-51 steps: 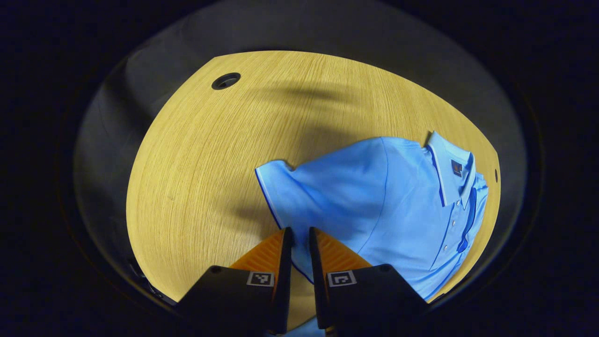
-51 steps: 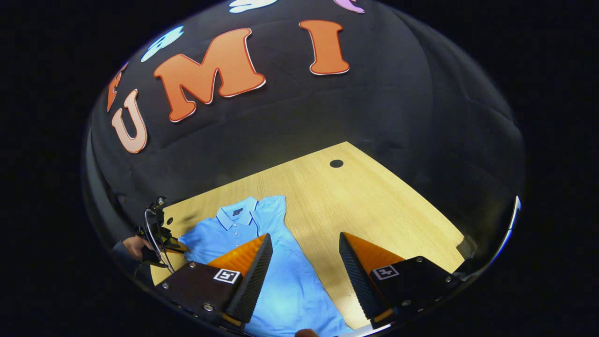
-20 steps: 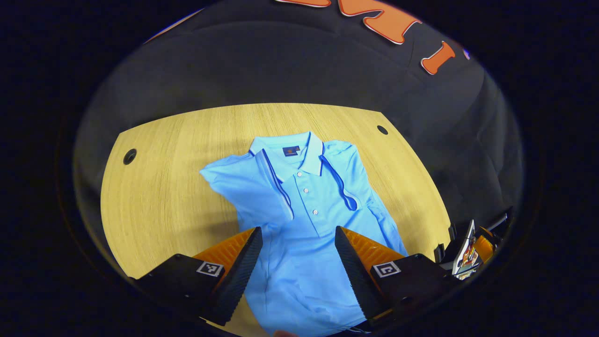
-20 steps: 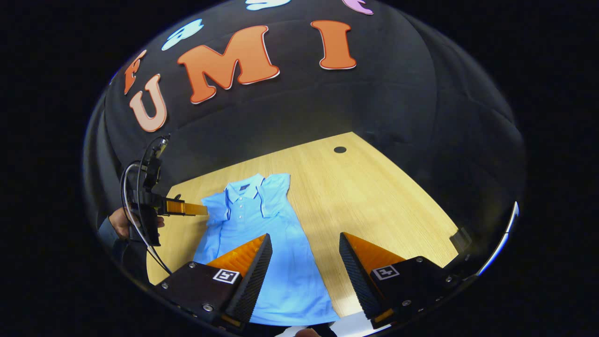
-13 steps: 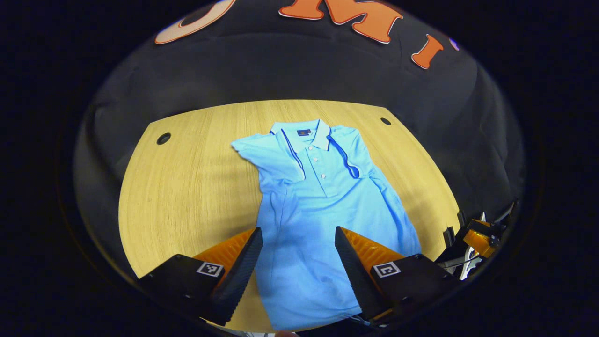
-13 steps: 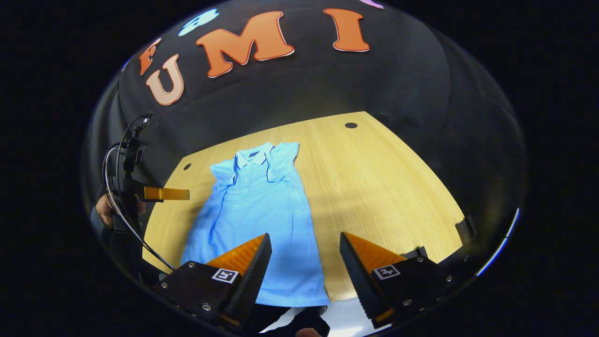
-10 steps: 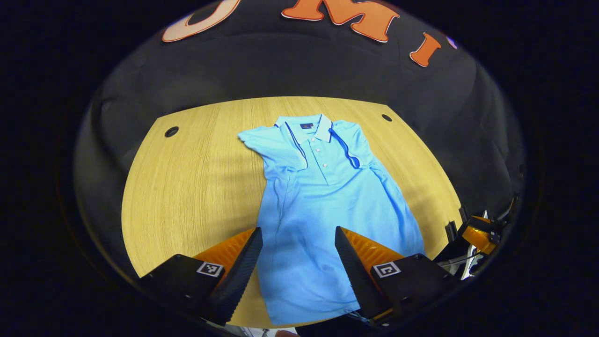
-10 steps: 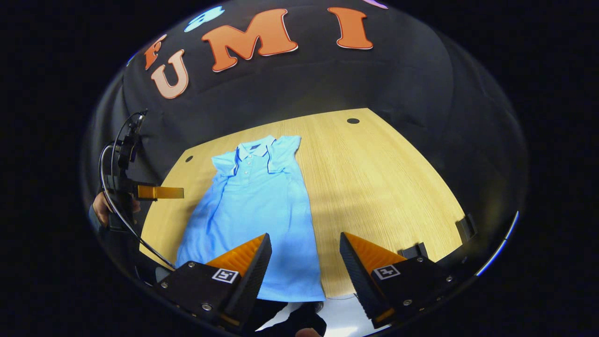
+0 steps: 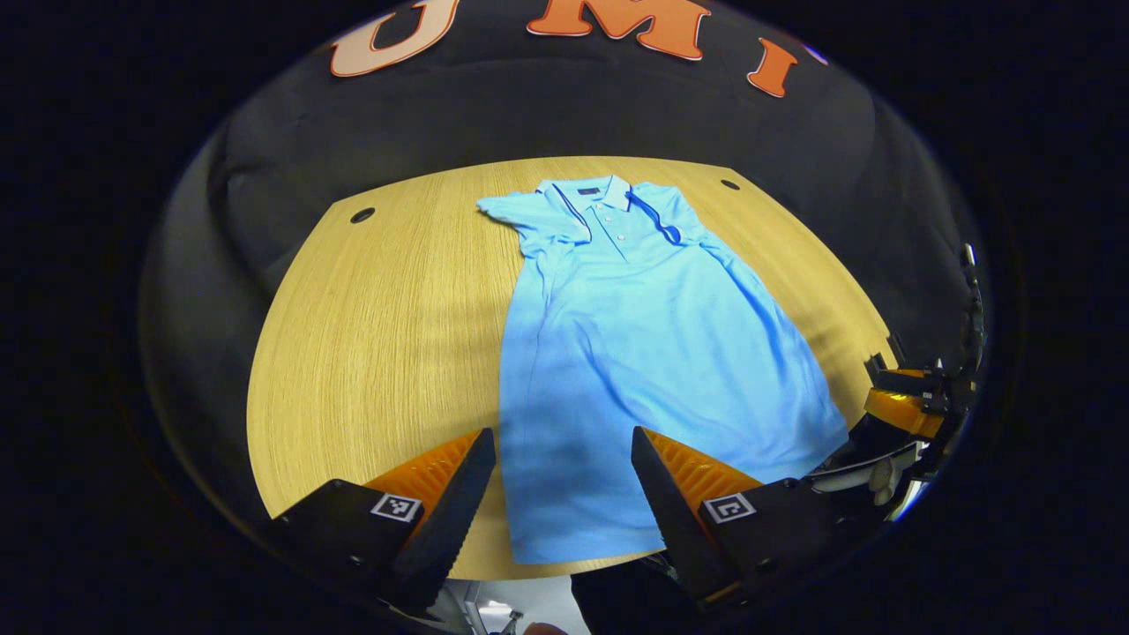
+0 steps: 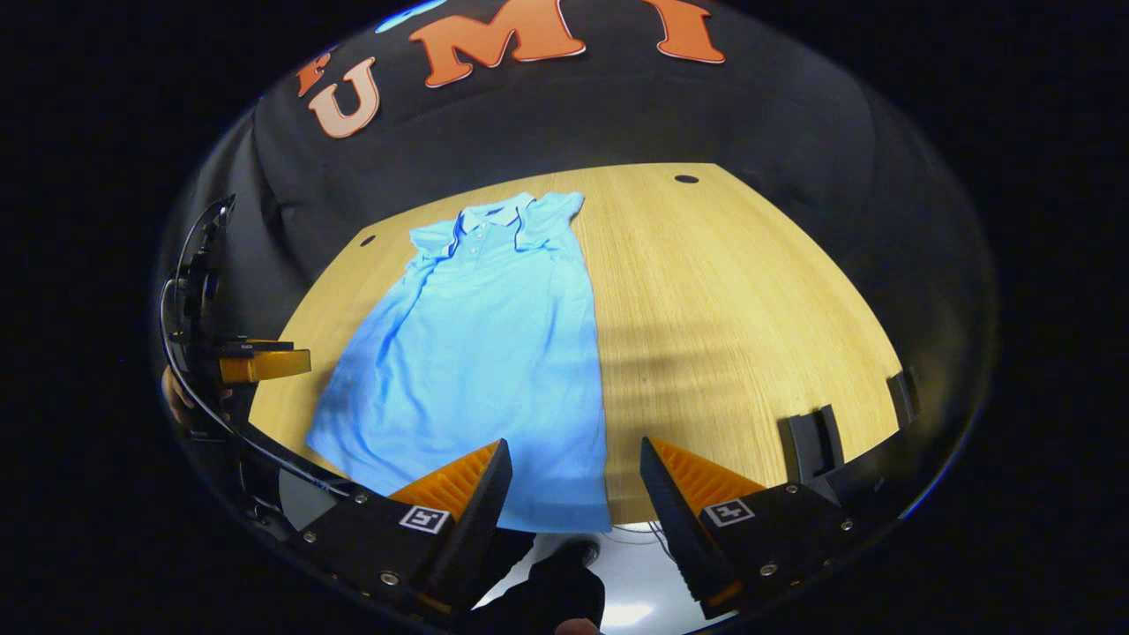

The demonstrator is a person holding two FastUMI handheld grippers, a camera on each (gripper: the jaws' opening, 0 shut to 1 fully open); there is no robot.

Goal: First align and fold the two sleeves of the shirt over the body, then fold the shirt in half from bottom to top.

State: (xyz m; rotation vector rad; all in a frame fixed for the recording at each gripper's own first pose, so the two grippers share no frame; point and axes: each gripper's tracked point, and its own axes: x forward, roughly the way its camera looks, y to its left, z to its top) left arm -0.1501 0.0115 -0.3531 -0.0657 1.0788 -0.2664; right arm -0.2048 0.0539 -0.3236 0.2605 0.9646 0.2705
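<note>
A light blue polo shirt (image 9: 635, 353) (image 10: 476, 344) lies flat on the wooden table (image 9: 379, 335) (image 10: 732, 317), collar at the far end and hem at the near edge. Both short sleeves are folded in over the chest. My left gripper (image 9: 563, 441) hangs open above the hem's left part, holding nothing. My right gripper (image 10: 575, 451) is open above the hem's right corner, also holding nothing. The left gripper (image 10: 256, 363) appears at the left of the right gripper view, held by a hand. The right gripper (image 9: 908, 410) shows at the right edge of the left gripper view.
The table has small round holes (image 9: 362, 215) (image 10: 685, 179) near its far corners. Dark clips (image 10: 816, 441) sit on the near right edge. Black cloth walls surround the table. Pale floor (image 10: 617, 608) shows below the near edge.
The left gripper let go of the left sleeve, now folded over the chest, and opened. Both grippers drew back from the collar end to above the hem.
</note>
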